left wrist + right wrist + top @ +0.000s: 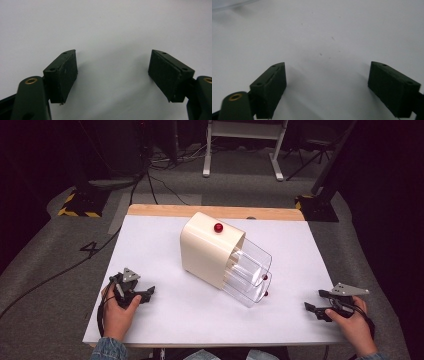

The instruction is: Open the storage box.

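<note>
Two clear drawers [248,272] stand pulled out of the cream cabinet [206,248] lying mid-table, a red knob [218,227] on its casing; what they hold you cannot tell. Your left gripper [145,294] and right gripper [312,309] rest well apart from it on the white table [165,320], jaws wide and empty.

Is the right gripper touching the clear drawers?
Apart. The high view shows bare white table between the right gripper and the clear drawers; its jaws stand open, empty.
</note>
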`<state>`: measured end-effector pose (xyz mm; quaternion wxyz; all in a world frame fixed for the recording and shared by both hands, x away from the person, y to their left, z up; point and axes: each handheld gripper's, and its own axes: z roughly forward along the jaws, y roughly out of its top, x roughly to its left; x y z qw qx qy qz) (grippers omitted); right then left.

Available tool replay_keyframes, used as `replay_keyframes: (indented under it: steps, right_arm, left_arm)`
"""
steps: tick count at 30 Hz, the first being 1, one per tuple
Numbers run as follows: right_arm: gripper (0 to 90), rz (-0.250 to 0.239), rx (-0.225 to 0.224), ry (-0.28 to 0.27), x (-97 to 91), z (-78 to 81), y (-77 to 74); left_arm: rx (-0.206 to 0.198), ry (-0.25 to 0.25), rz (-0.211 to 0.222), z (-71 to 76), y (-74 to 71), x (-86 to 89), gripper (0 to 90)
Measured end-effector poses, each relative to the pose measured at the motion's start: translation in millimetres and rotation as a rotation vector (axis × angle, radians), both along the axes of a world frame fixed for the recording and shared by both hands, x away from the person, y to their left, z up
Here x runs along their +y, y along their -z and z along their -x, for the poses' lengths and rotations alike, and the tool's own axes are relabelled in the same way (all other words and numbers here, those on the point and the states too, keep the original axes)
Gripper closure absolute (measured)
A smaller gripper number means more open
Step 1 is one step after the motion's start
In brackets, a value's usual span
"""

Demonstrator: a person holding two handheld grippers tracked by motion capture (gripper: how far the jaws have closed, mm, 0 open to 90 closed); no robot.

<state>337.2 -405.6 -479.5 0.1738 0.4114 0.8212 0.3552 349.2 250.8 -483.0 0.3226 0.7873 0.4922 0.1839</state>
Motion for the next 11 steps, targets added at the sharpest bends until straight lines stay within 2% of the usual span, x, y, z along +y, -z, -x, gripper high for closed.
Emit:
replay_keyframes:
  steps: [3,9,11]
  right_arm:
    - [13.7,0.025,-0.007,-0.003,2.6,0.6,0.5]
    - [13.2,0.025,-0.034,0.001,2.5,2.9,2.5]
    - [8.0,0.04,-0.044,0.016,3.5,3.6,2.7]
  left_arm:
    - [0.0,0.0,0.0,0.0,0.0,0.0,23.7]
    - [-0.001,0.0,-0.001,0.2,0.0,-0.1,23.7]
    - [-0.001,-0.001,0.0,0.1,0.1,-0.3,23.7]
